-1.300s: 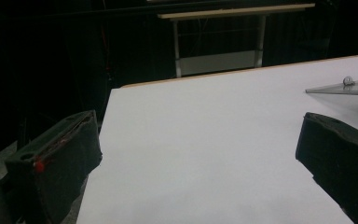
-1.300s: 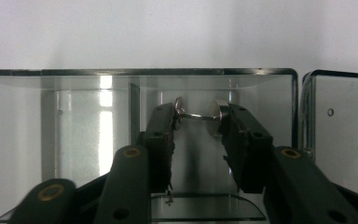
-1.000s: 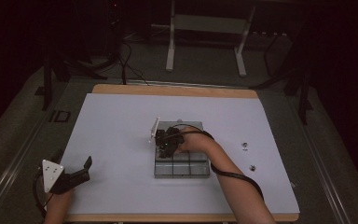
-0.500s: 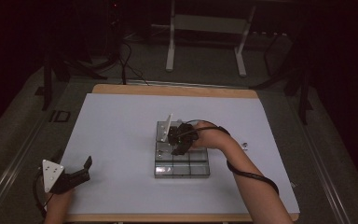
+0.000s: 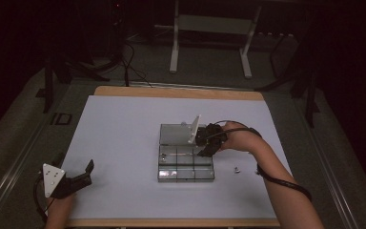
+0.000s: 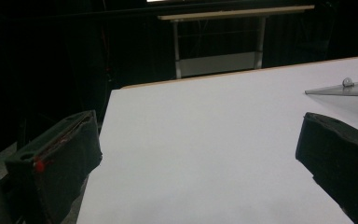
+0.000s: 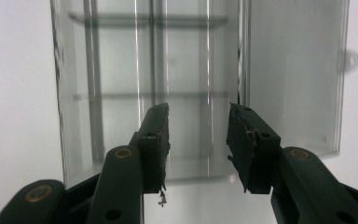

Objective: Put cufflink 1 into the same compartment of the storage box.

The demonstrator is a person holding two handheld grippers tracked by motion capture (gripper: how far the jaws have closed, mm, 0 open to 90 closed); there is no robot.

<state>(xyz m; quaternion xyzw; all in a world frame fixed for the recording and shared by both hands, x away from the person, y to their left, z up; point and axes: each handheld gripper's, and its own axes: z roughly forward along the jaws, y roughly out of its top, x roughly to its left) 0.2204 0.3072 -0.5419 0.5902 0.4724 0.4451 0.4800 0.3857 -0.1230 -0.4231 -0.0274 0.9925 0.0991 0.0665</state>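
Observation:
A clear plastic compartment box [image 5: 186, 172] lies in the middle of the white table [image 5: 124, 133], its lid [image 5: 171, 133] folded flat behind it. My right gripper [image 5: 203, 151] hovers over the box's right end, jaws a little apart with nothing between them. In the right gripper view, the right gripper [image 7: 198, 121] looks down on the box's dividers [image 7: 116, 93] and the lid [image 7: 293, 84] with its small knob. My left gripper [image 5: 86, 172] rests at the table's front left, open and empty. The left gripper [image 6: 200, 140] faces bare table, with the lid's edge [image 6: 345, 88] at the far right.
A small metal part [image 5: 237, 169] lies on the table right of the box, near the right forearm. The right gripper's cable [image 5: 286, 183] loops around that forearm. Behind the table stands a white metal frame [image 5: 209, 28] on a dark floor.
My right gripper has moved rightward and a little up, from above the box's left part to its right end. The left gripper has stayed put.

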